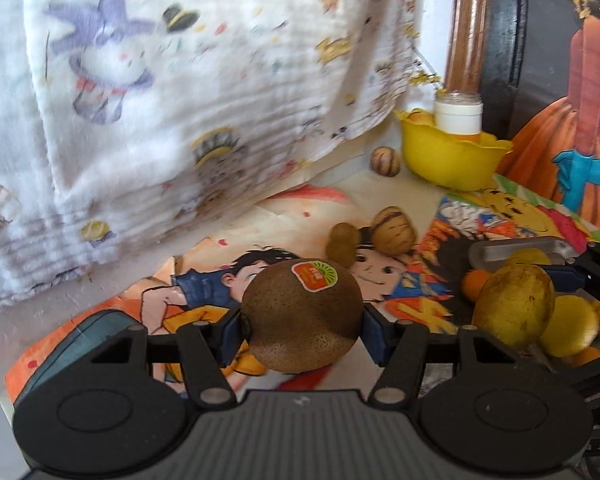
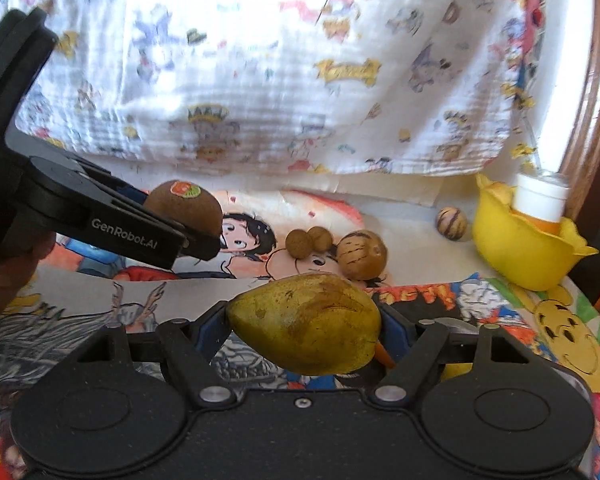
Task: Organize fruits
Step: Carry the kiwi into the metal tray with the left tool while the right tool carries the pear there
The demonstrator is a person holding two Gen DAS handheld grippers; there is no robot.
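Observation:
My left gripper point(image 1: 302, 330) is shut on a brown kiwi point(image 1: 302, 316) with a red and green sticker, held above the cartoon-printed table cover. It also shows in the right wrist view point(image 2: 184, 208) at the left. My right gripper point(image 2: 304, 334) is shut on a yellow-green pear point(image 2: 306, 322), which also shows at the right of the left wrist view point(image 1: 514, 312). Two small brown round fruits point(image 2: 308, 240) and a striped tan fruit point(image 2: 362, 254) lie on the cover beyond both grippers.
A yellow bowl point(image 2: 520, 252) with a white-capped bottle point(image 2: 540, 198) stands at the back right, a small striped fruit point(image 2: 451, 218) beside it. A metal tray point(image 1: 516, 250) with yellow and orange fruits point(image 1: 572, 330) lies under the pear. A printed white cloth point(image 2: 280, 80) hangs behind.

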